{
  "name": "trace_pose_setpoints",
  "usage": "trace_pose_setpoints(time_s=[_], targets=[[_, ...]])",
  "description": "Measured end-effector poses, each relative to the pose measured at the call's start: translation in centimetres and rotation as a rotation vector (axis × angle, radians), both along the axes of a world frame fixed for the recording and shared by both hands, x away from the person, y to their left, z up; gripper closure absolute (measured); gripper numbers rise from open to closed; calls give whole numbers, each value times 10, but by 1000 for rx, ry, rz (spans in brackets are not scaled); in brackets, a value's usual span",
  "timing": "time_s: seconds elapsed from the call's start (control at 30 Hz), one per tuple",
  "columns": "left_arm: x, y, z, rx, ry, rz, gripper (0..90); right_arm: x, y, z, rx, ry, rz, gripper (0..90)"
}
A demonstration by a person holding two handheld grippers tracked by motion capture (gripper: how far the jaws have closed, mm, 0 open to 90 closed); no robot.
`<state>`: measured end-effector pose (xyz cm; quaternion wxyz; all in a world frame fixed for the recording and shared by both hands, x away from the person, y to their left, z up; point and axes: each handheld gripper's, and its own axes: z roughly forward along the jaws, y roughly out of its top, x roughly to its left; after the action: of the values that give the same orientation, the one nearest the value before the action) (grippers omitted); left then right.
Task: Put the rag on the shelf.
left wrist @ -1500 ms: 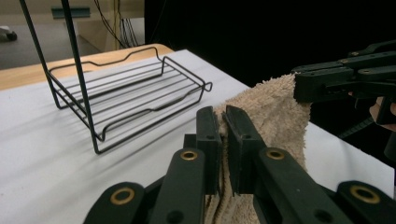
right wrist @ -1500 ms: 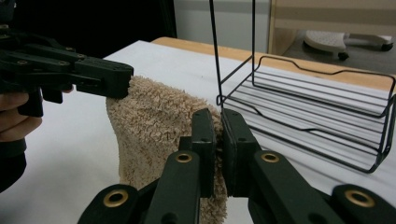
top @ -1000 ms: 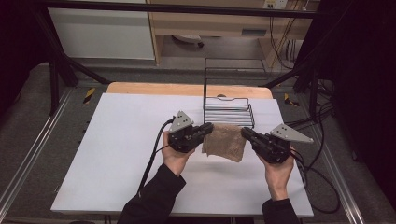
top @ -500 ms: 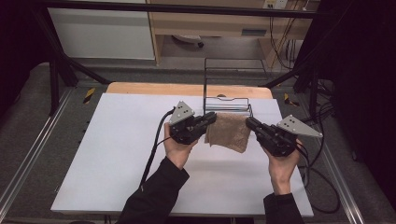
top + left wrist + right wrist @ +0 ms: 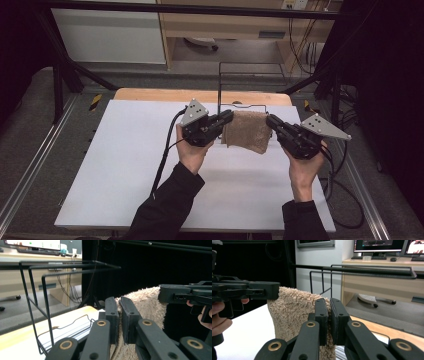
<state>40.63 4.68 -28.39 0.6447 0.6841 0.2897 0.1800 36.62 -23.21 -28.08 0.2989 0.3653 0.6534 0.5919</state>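
The tan towel (image 5: 246, 131) hangs stretched between left gripper (image 5: 229, 118) and right gripper (image 5: 270, 121), each clamped on a corner.

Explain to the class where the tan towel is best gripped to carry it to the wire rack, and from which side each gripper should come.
Probably its two upper corners. The towel hangs limp, so pinching the top edge keeps it spread. The left gripper comes in from the towel's left end and the right gripper from its right end, each shut on a corner, before the wire rack.
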Motion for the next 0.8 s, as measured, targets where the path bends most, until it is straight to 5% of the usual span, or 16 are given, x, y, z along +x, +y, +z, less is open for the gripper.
trace_pose_setpoints(time_s=[0.8], targets=[[25, -3, 42, -49, -72, 36, 842, 22, 4, 47, 1, -93, -36, 853]])
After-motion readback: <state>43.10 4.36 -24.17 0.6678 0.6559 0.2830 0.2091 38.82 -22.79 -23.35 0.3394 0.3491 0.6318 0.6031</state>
